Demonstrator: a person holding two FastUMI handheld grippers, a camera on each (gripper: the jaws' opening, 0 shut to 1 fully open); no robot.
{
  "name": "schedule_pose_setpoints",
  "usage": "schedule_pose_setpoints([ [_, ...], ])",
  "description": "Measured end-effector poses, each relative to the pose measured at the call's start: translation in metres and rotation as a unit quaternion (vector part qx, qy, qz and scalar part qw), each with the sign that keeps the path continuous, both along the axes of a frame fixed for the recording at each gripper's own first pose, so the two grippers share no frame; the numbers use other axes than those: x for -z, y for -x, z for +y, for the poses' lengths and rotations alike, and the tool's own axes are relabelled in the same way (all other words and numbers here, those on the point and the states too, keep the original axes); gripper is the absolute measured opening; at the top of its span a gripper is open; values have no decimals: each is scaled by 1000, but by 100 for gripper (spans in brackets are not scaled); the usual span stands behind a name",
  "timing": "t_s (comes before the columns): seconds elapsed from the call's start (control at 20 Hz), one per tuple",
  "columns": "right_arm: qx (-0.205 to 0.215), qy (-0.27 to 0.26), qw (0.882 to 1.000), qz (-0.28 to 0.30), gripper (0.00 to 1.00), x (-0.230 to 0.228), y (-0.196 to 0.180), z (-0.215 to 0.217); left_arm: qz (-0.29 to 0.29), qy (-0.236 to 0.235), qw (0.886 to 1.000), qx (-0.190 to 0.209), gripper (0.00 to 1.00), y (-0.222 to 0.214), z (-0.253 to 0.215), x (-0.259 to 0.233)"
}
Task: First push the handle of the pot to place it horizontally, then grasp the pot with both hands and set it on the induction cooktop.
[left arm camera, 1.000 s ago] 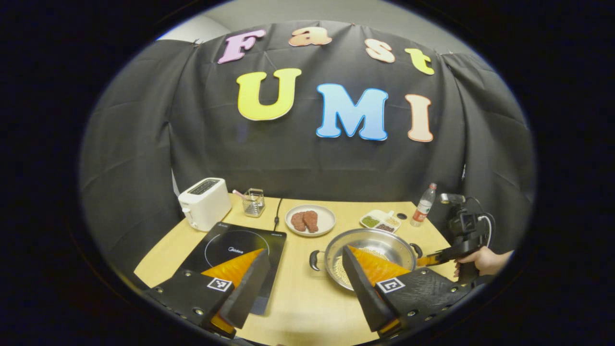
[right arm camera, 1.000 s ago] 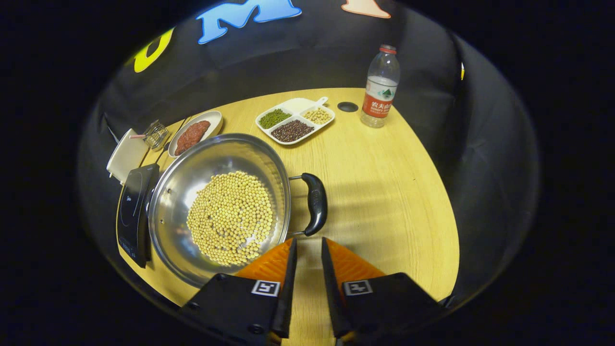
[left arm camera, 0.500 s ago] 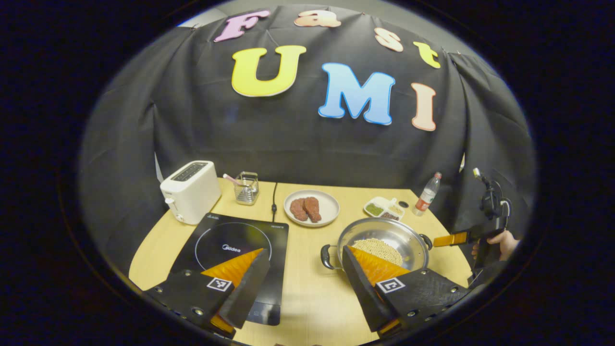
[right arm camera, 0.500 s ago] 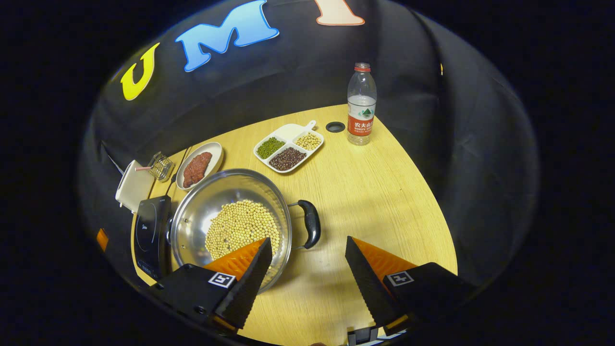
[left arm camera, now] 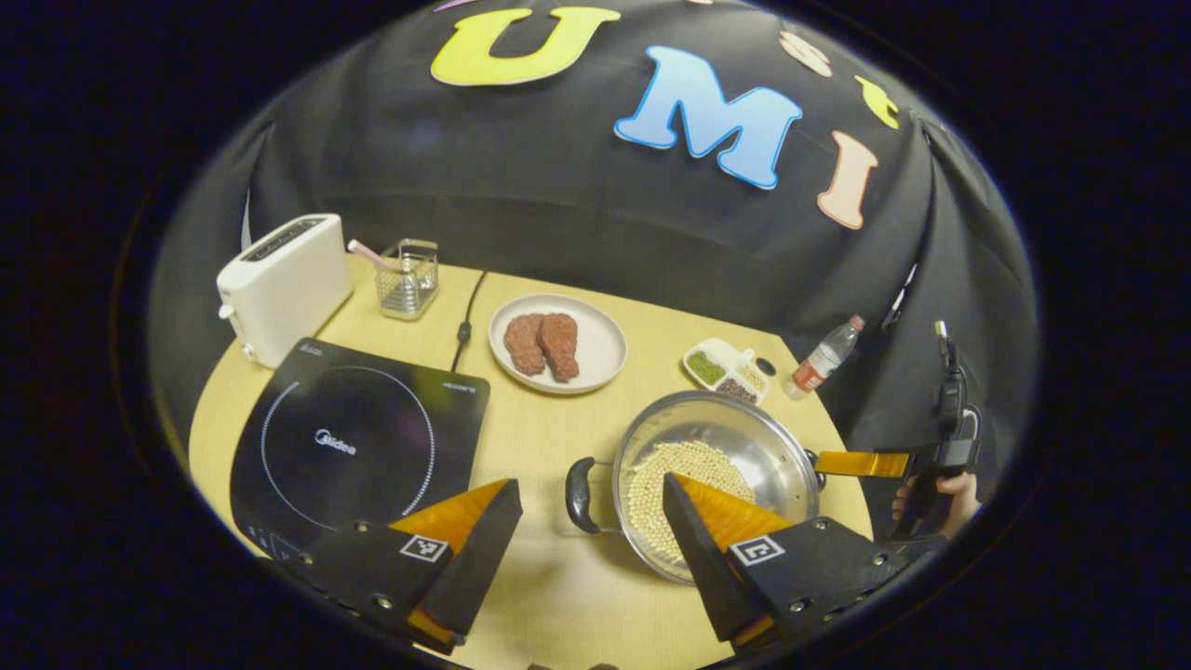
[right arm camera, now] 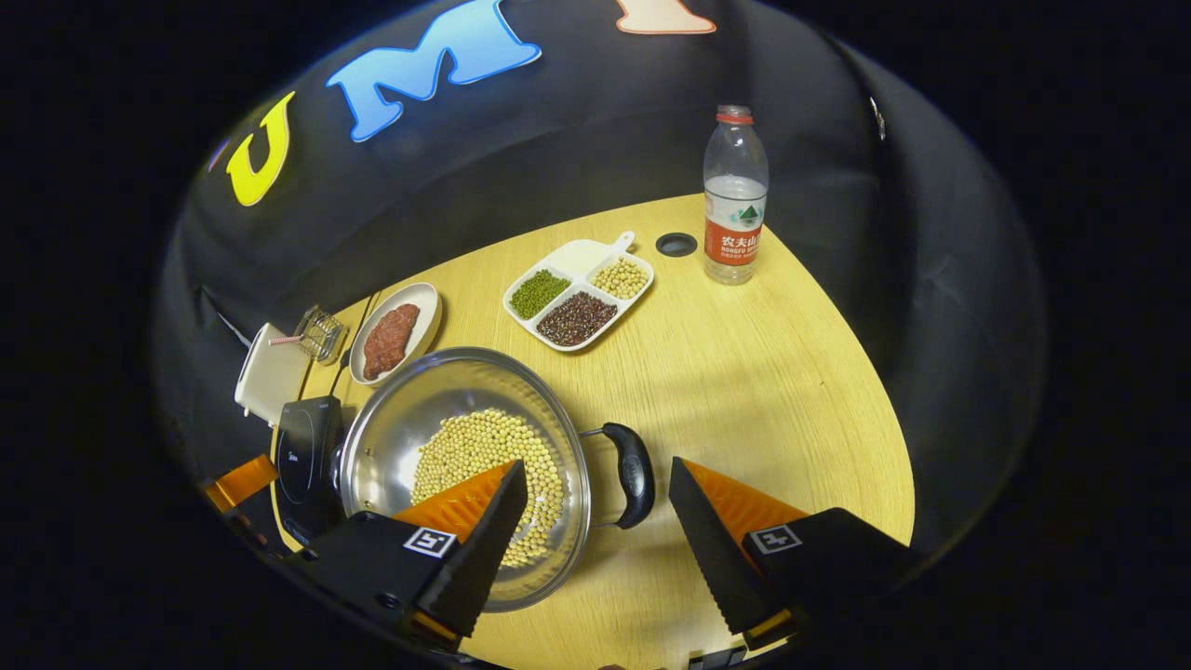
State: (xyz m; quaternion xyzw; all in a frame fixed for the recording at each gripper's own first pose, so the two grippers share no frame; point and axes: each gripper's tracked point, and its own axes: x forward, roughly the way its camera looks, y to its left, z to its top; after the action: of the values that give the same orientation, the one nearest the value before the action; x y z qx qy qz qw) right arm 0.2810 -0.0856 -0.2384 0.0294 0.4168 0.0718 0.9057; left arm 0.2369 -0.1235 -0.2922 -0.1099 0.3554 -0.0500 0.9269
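I held my left hand-held gripper (left arm camera: 588,526) released, fingers spread wide above the round light-wood desk (left arm camera: 549,596), gripping nothing. In the left gripper view, the shiny steel two-handled pot (left arm camera: 716,465), with a bed of pale yellow soybeans, sat on the desk at about 3 o'clock from the black glass induction cooktop (left arm camera: 358,442), apart from it. The pot's near black loop handle (left arm camera: 579,493) lay just ahead of the gap between my left fingers, untouched.

My right hand-held gripper (right arm camera: 595,521) was likewise released, fingers wide apart and empty. In the right gripper view, the pot's other black handle (right arm camera: 636,475) lay just ahead of that gap, at 3 o'clock on the pot.

Beyond the pot stood a white divided dish of beans (right arm camera: 579,293) at about 1 o'clock and a clear plastic water bottle (right arm camera: 735,209) farther right. A white plate of reddish meat (left arm camera: 556,342) sat at 11 o'clock from the pot, and a white toaster (left arm camera: 284,287) behind the cooktop.
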Motion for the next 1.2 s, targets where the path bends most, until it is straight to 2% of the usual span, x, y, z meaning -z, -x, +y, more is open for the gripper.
schedule_pose_setpoints([
  [0.2, -12, 4, 1000, 10, 98, 16, -10, -1, 37, 17, 999, 9, 94, -15, -7, 38],
  [0.25, -14, 4, 1000, 12, 98, 20, -13, -1, 43, 19, 999, 11, 89, -17, -9, 44],
  [0.3, -16, 2, 1000, 15, 98, 24, -15, 0, 48, 22, 999, 15, 93, -21, -11, 51],
  [0.35, -18, 1, 1000, 17, 98, 27, -16, 2, 53, 24, 998, 17, 89, -24, -15, 59],
  [0.45, -25, 3, 999, 21, 98, 35, -19, 4, 66, 23, 997, 23, 89, -29, -18, 77],
  [0.5, -29, 4, 999, 24, 98, 40, -19, 6, 71, 23, 997, 25, 94, -33, -21, 84],
  [0.85, -40, 3, 998, 46, 98, 68, -16, 15, 95, 17, 995, 36, 94, -40, -26, 114],
  [0.9, -41, 4, 998, 49, 93, 72, -17, 13, 99, 19, 994, 38, 94, -40, -27, 116],
  [0.95, -41, 5, 998, 51, 98, 74, -17, 12, 102, 21, 994, 40, 92, -40, -28, 118],
  [1.0, -42, 6, 998, 50, 90, 75, -17, 12, 106, 25, 993, 44, 92, -40, -30, 120],
  [1.1, -42, 1, 998, 47, 94, 76, -18, 14, 108, 27, 993, 42, 76, -41, -33, 126],
  [1.15, -39, 0, 998, 50, 83, 77, -18, 14, 114, 33, 992, 43, 68, -38, -37, 129],
  [1.2, -37, 2, 998, 48, 72, 78, -19, 12, 118, 38, 991, 42, 65, -37, -39, 130],
])
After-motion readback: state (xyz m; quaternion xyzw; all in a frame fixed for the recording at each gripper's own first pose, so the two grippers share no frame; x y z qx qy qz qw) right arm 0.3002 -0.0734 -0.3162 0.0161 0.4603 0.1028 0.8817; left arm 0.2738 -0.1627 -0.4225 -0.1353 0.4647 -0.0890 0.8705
